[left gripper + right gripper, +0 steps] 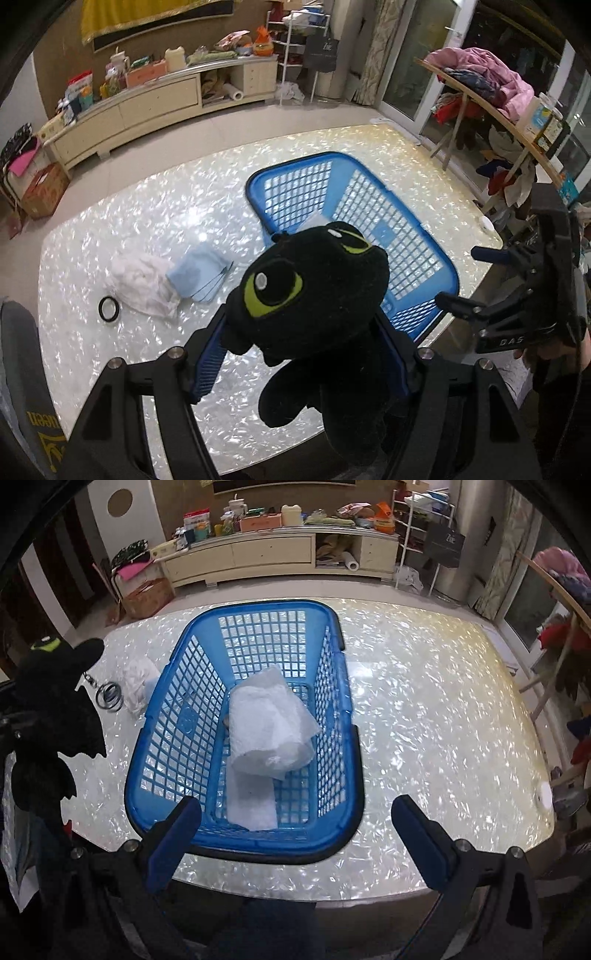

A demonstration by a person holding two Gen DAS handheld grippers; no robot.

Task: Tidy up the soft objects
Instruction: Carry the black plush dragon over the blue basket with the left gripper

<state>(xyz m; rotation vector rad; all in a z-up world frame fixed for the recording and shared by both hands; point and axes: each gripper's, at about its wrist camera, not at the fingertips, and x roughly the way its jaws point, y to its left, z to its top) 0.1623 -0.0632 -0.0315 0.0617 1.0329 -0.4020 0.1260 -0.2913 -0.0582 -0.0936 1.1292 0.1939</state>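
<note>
Over the pearly shell-pattern tabletop [424,686], the black plush dragon toy [306,291], pinched by the left gripper [303,354], should get carried well above the blue plastic mesh basket [334,834] before it's let go, right gripper [295,834] left wide open and empty.

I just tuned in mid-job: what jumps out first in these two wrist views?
The black plush toy with big green eyes, clamped in the left gripper above the shiny table, fills the left view. Next is the blue basket in the middle of the table, with a white paper towel roll lying inside. The right gripper hangs open and empty over the basket's near rim.
</note>
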